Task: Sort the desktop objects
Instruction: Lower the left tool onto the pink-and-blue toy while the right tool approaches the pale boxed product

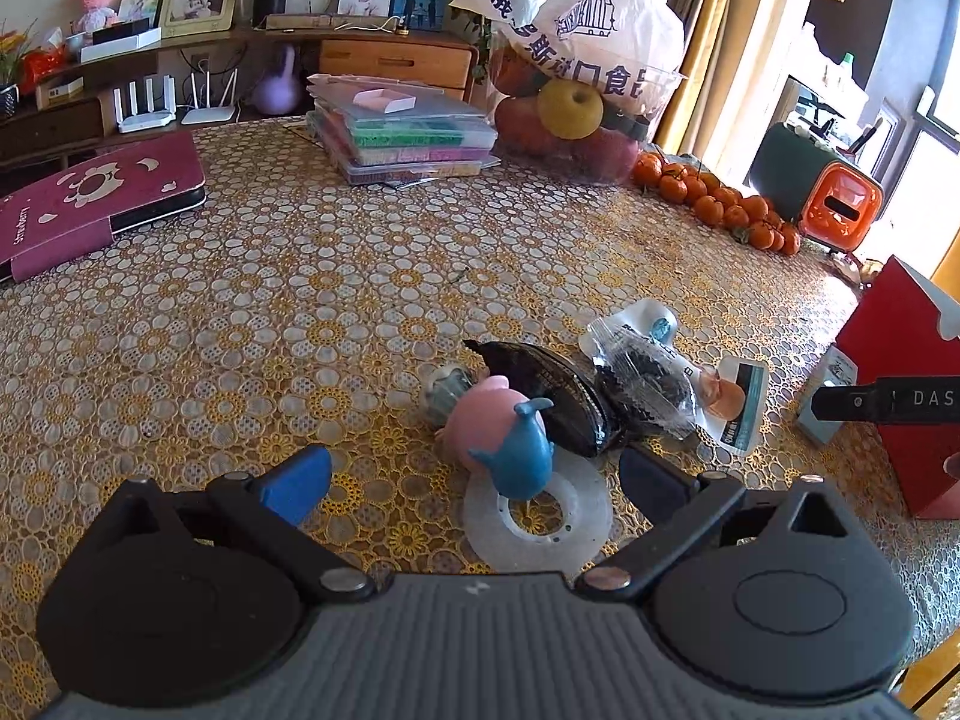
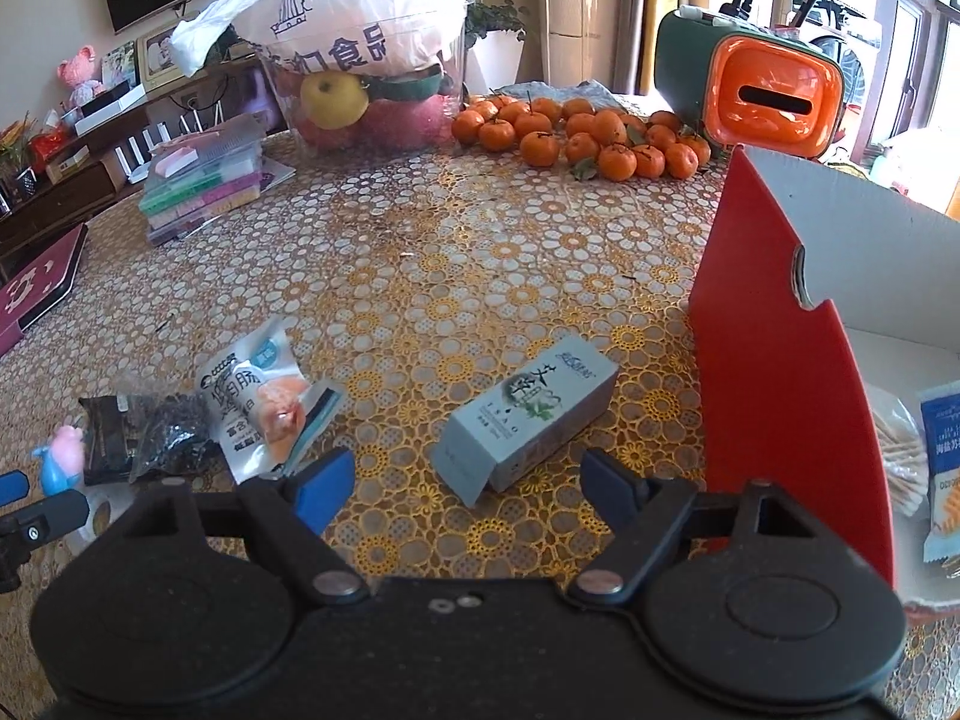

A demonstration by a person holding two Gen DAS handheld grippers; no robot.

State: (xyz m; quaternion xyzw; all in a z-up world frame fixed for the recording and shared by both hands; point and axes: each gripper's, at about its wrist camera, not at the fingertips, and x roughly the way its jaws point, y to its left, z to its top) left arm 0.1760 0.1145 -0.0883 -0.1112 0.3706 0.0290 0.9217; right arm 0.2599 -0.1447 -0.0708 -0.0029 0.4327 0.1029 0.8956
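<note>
Right gripper (image 2: 468,483): jaws wide, lined up on grey carton (image 2: 528,414); next, close, lift into red box (image 2: 786,360)
Left gripper (image 1: 474,480): wide, empty

"DAS" on black hand-held gripper finger (image 1: 894,401), "食品" on white plastic bag (image 2: 354,6), "Strawberry" on maroon case (image 1: 90,204)

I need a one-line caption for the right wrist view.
Open right claw faces a grey-blue carton lying on the floral tablecloth, beside a red box.

Red box (image 2: 780,360) cut by right edge; contents partly hidden. Pink toy (image 2: 66,441) small, blurred.
</note>
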